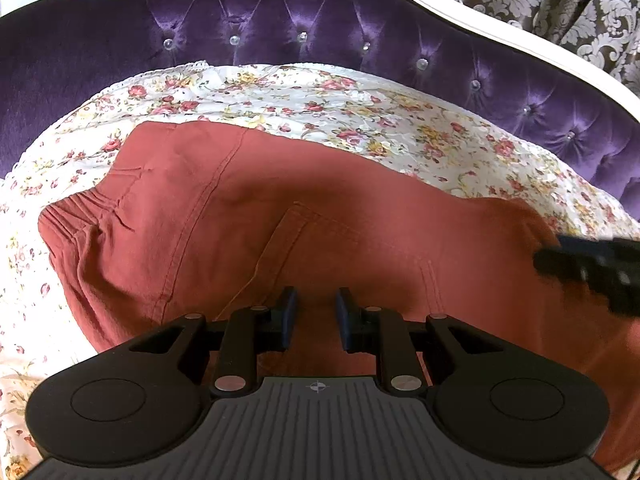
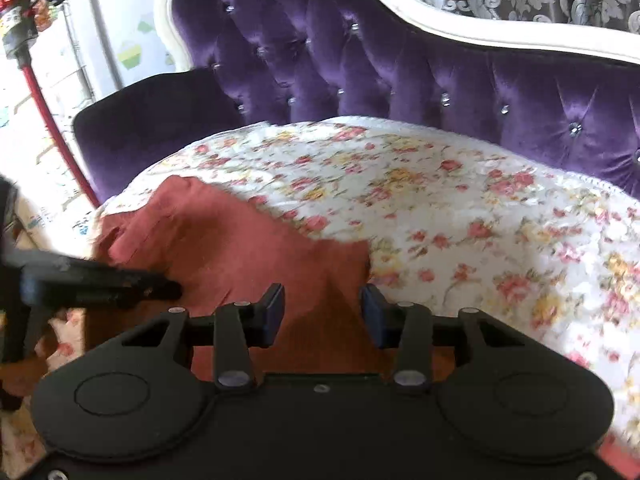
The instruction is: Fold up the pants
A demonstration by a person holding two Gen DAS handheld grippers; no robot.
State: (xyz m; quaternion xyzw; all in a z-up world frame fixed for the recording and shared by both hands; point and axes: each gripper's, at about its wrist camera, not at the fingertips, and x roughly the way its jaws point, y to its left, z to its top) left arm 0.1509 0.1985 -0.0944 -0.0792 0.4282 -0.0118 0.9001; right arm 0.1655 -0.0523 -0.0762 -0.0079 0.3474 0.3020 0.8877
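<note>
From the left wrist view, the pants (image 1: 248, 216) are a rust-red, slightly crinkled cotton pair, spread across the floral quilt (image 1: 280, 100) that covers the seat of the purple tufted sofa (image 1: 320, 20). The gathered elastic waistband (image 1: 76, 210) lies toward the sofa's dark armrest end, puckered into small ridges. A stitched seam runs from the far edge of the cloth down toward the camera, and a patch pocket with a double-stitched edge sits near the middle. The fabric lies mostly flat, with soft folds below the waistband. The left gripper (image 1: 316, 316) hangs just over the near part of the pants, its blue-padded jaws standing a little apart with only cloth showing in the gap; nothing is pinched between them. The right gripper (image 1: 588, 268) enters as a dark blurred shape over the end of the cloth away from the waistband.

From the right wrist view, the picture is blurred. The pants (image 2: 240, 248) cover the part of the quilt (image 2: 460, 200) nearer the sofa's (image 2: 360, 60) armrest, one corner peaked up against the flowers. The right gripper (image 2: 322, 312) has its jaws set wide, red fabric lying beneath the gap, gripped by neither pad. The left gripper (image 2: 120, 284) reaches in as a dark bar over the cloth on the armrest side.
</note>
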